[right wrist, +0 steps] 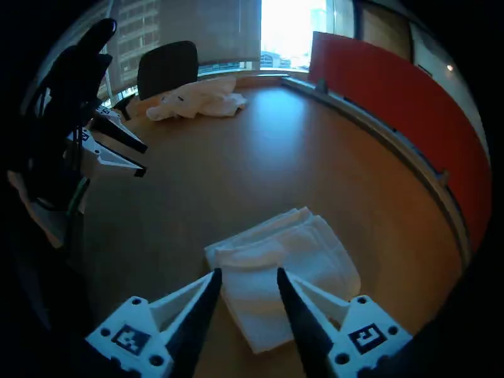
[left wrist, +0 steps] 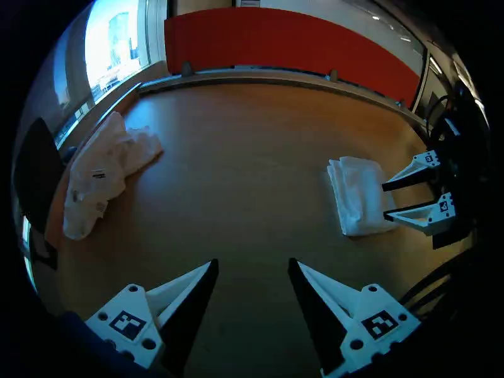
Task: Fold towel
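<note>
Towel (left wrist: 359,189) well apart from cloth heap (left wrist: 104,170)

Bench (left wrist: 252,157): smooth wood, low sheen. Folded towel (right wrist: 290,258): white cloth, matt. Crumpled towels (left wrist: 101,170): same cloth. Left claw (left wrist: 252,263) and right claw (right wrist: 249,272): matt plastic, white and black.

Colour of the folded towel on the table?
White. The folded towel shows best in the right gripper view.
</note>
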